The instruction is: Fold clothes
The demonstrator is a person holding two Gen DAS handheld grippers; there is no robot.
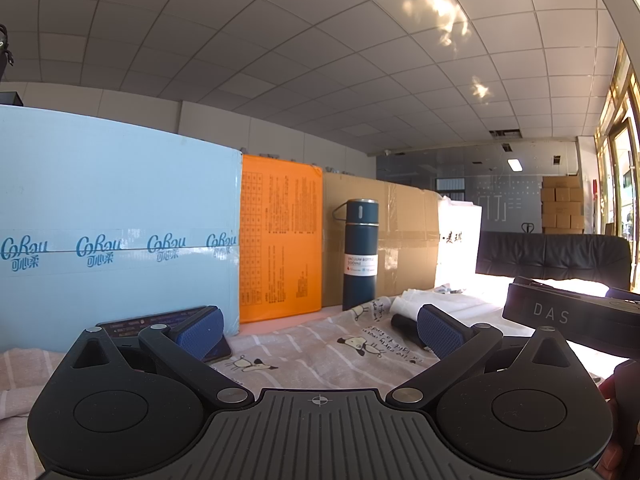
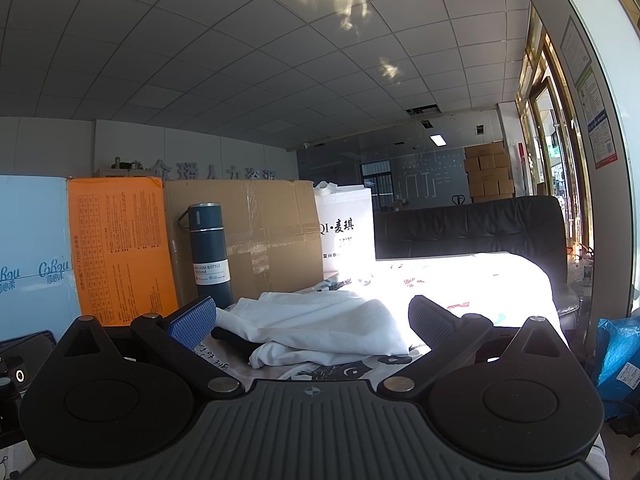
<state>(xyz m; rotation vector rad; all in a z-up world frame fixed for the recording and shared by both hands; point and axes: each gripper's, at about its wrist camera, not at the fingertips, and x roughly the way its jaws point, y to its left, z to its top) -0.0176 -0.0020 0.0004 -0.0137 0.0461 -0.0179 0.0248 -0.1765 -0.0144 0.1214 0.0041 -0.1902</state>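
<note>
A crumpled white garment [image 2: 320,326] lies on the table just in front of my right gripper [image 2: 312,320], which is open and empty, fingers wide on either side of it. The garment also shows in the left wrist view [image 1: 428,304], far right of centre. My left gripper [image 1: 320,330] is open and empty, low over a pink striped cloth with cartoon dogs [image 1: 320,356] that covers the table. A small black object [image 2: 232,338] lies partly under the white garment.
A dark blue vacuum bottle [image 1: 360,256] stands at the back. Behind it are a light blue box [image 1: 116,224], an orange box [image 1: 280,240], a cardboard box [image 1: 404,232] and a white bag [image 2: 346,232]. A phone [image 1: 160,322] lies left. The other gripper's body [image 1: 572,316] is at right.
</note>
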